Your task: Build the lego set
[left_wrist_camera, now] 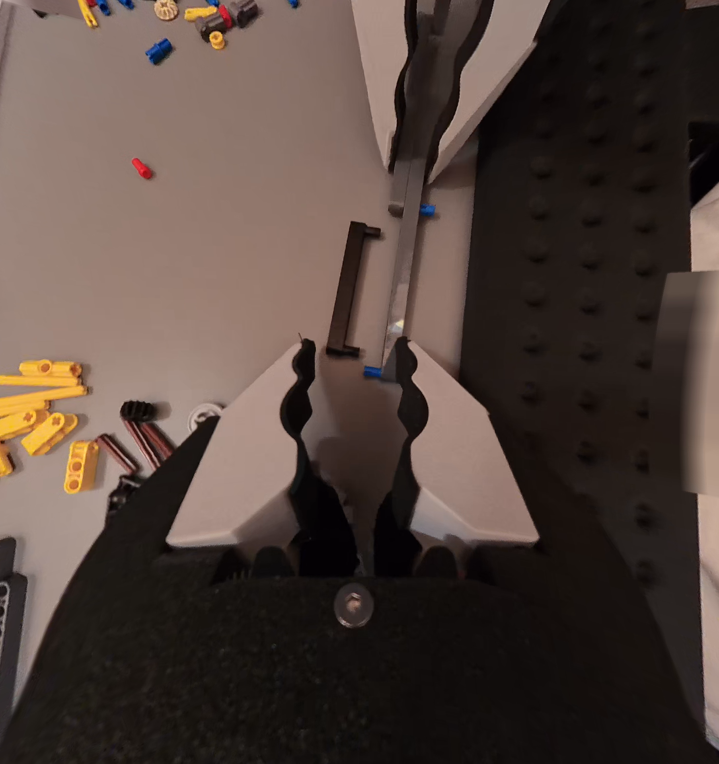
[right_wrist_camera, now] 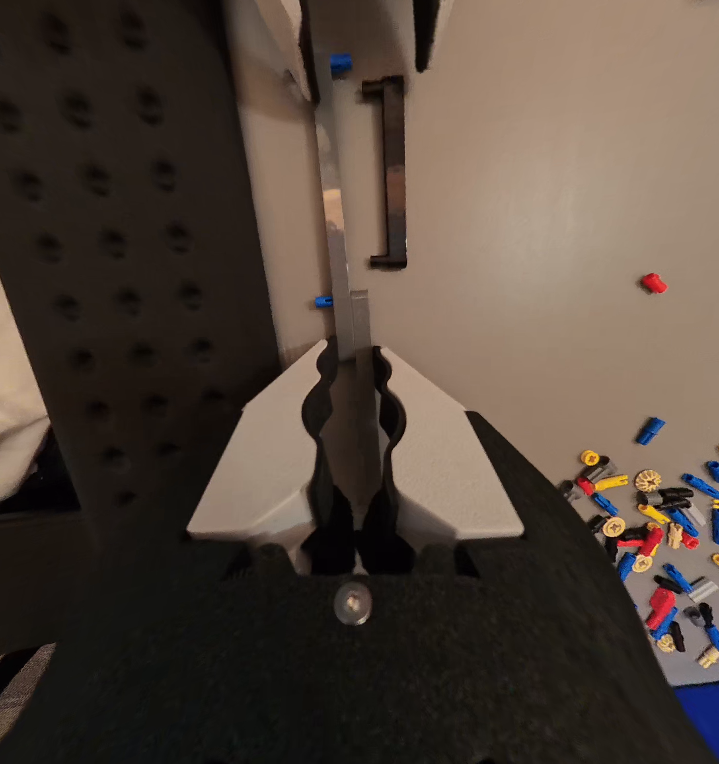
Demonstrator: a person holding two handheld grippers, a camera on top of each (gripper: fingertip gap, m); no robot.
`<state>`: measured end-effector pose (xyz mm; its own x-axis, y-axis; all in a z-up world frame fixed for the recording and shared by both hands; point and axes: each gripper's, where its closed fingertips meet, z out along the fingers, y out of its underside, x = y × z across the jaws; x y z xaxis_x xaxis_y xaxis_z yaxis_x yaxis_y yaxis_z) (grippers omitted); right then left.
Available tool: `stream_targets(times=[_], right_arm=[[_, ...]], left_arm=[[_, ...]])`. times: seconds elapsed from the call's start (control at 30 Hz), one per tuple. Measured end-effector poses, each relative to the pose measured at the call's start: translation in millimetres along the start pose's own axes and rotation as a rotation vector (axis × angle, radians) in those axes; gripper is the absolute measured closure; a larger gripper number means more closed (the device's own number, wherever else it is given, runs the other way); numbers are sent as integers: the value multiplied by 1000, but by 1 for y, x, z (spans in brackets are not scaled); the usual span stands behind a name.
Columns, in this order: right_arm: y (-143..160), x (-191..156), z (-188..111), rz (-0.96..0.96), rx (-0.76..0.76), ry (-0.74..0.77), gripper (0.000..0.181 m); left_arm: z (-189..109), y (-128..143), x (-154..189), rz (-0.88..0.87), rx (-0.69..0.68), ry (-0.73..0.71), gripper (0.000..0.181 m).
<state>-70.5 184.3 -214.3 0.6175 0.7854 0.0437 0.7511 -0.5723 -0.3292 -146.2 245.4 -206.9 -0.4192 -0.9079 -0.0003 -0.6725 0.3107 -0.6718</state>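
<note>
Grey Technic beam (right_wrist_camera: 341, 264) held between two grippers over a grey table (left_wrist_camera: 225, 231).

Right gripper (right_wrist_camera: 351, 349): fingers closed on one end of the grey beam. Left gripper (left_wrist_camera: 351, 343): fingers parted; the beam's other end lies against the right-hand pad, but whether it is clamped cannot be told. Blue pins (left_wrist_camera: 372, 371) project from the beam near each end. A black beam (left_wrist_camera: 351, 289) with short end tabs lies just beside it on the table. Lone red pin (left_wrist_camera: 142, 168) well apart. Yellow connectors (left_wrist_camera: 43, 417) and axles in one pile; mixed small pins and gears (right_wrist_camera: 672, 525) in another. Dark perforated panel (left_wrist_camera: 576, 289) along the table edge.
</note>
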Motion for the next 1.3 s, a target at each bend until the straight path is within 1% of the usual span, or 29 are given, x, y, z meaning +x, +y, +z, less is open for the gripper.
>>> stream_targets(times=[0.13,0.2,0.23,0.3,0.33,0.4,0.47,0.53,0.6,0.63,0.7,0.73,0.8,0.83,0.9,1.3], right_arm=[[0,5,1,34,0,5,164],[1,5,0,58,-5,-20,157],[1,3,-3,62,2,-33,154],[-11,4,-11,69,86,-29,150],[-20,5,-15,73,146,-25,146],[-39,8,-15,92,248,-12,139],[-46,10,-3,95,265,4,135],[-44,11,7,81,251,32,136],[-45,7,10,84,269,13,139],[-45,5,12,84,274,-3,139],[-44,8,16,70,281,25,143],[-45,7,15,61,293,26,153],[-45,8,16,46,309,45,156],[-45,8,16,44,318,48,157],[-45,8,16,47,333,45,157],[-46,8,16,28,313,8,157]], left_arm=[[5,-4,-2,23,-23,38,142],[0,-6,-4,32,-22,42,142],[-5,-9,-3,18,4,68,142],[-18,-17,2,-32,67,142,141],[-21,-17,4,-43,75,162,141],[-17,-13,2,-25,60,143,140],[-9,-10,2,-14,43,141,138],[1,-7,3,-12,18,145,134],[8,-1,1,4,-19,128,133],[9,-2,1,13,-15,125,134],[10,-3,3,11,-11,138,140],[11,-3,2,13,-8,136,143],[11,-4,-1,10,-4,125,150],[11,-4,-2,7,-3,121,154],[11,-3,-1,12,2,113,157],[11,-3,-1,-23,42,89,158]])
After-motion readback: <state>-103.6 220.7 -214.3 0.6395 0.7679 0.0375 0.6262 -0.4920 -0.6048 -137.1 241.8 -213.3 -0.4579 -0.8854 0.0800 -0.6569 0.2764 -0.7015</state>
